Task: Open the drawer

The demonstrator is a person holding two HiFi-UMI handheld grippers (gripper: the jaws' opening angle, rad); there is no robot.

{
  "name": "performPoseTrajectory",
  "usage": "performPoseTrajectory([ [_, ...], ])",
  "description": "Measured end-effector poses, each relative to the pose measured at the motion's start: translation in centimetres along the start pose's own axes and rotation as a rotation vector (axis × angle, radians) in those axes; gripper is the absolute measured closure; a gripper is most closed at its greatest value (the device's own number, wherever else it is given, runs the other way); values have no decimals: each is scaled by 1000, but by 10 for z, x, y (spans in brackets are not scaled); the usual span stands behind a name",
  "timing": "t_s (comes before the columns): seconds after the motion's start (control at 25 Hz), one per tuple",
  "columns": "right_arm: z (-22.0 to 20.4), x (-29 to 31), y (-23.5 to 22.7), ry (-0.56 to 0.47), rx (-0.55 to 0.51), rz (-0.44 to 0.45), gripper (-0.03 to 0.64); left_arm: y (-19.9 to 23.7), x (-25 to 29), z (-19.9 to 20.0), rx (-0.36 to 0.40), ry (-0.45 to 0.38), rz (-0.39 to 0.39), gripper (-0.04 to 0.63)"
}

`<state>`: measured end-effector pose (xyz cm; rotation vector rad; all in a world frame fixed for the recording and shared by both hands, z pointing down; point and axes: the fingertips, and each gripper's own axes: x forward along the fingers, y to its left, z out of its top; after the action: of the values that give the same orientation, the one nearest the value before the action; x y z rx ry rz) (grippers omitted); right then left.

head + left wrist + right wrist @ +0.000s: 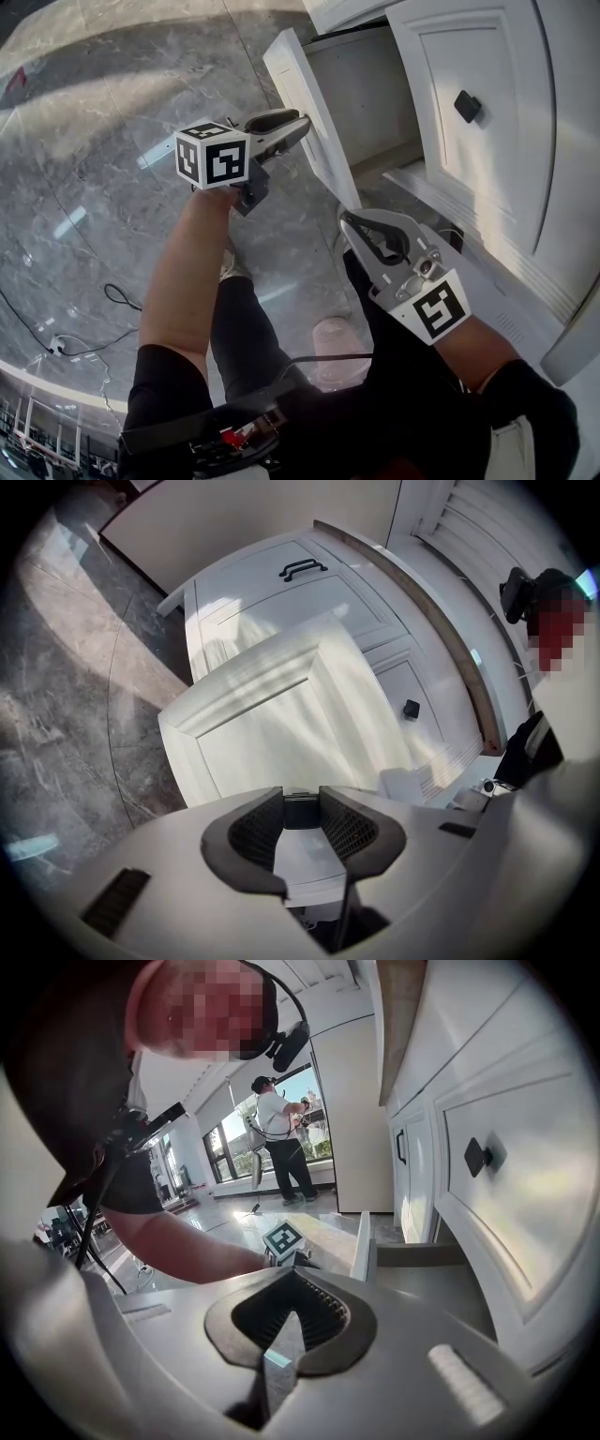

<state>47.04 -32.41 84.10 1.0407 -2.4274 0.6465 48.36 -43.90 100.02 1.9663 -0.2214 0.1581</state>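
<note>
The white drawer (305, 112) of the cabinet stands pulled well out, its grey inside (361, 89) showing. My left gripper (302, 125) is at the middle of the drawer front. In the left gripper view that gripper (300, 816) has its ribbed pads closed on the small black drawer knob (300, 808), with the white front panel (272, 733) right behind it. My right gripper (352, 220) hangs below and to the right of the drawer, apart from it, jaws shut and empty. The right gripper view shows this gripper (281, 1340) pointing along the open drawer's side (367, 1246).
Beside the open drawer is a white cabinet panel with a black square knob (467, 105). A further drawer front carries a black bar handle (302, 569). A wooden countertop edge (422, 621) runs above. Cables (117, 298) lie on the grey marble floor. A person (281, 1138) stands by the far window.
</note>
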Motion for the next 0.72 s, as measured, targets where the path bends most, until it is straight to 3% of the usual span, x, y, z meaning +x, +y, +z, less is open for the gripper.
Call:
performPoseTrajectory([
  [0.72, -3, 8, 14, -5, -3, 10, 615, 4, -33, -8, -7, -4, -11, 474],
])
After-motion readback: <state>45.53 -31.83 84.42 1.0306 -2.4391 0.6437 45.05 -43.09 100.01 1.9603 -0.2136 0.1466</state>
